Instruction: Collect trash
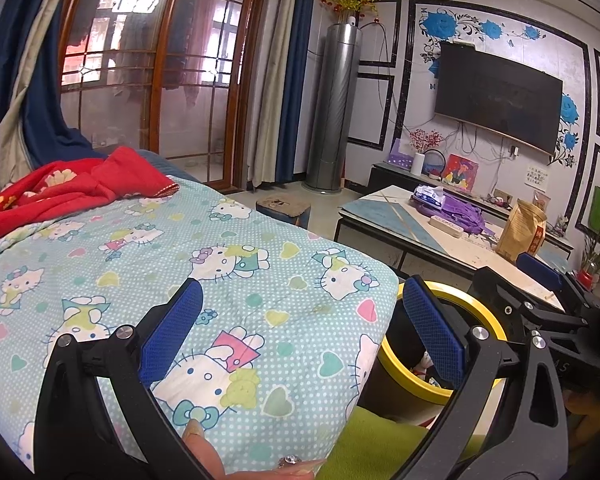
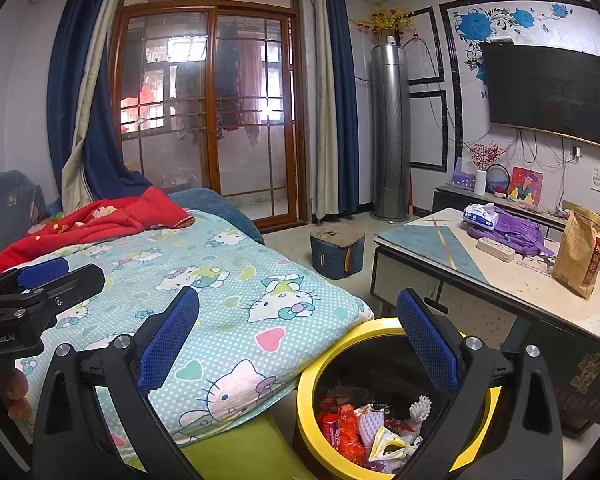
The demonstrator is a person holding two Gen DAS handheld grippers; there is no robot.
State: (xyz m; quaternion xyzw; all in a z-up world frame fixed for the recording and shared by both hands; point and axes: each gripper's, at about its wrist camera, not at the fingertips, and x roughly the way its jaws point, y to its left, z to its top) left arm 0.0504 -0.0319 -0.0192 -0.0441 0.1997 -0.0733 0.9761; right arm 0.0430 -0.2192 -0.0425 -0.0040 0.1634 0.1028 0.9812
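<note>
The trash, a heap of red wrappers, crumpled foil, a white sponge and a small white brush, lies at the bottom of the yellow-rimmed bin, which stands on the floor between the bed's edge and the low table. My right gripper hangs above it with its jaws spread wide and nothing between them; its right blue pad sits over the bin's mouth, its left pad over the cartoon-cat quilt, so the trash lies below and slightly to the right of the gap. From the left wrist I see my left gripper likewise released and empty, its right pad overlapping the bin and its left pad above the quilt; only a sliver of the bin's contents shows there. A finger with a ring rests on the quilt's near edge. A red blanket is bunched at the far end of the bed. On the table stand a brown paper bag, a purple bag and a white power strip.
</note>
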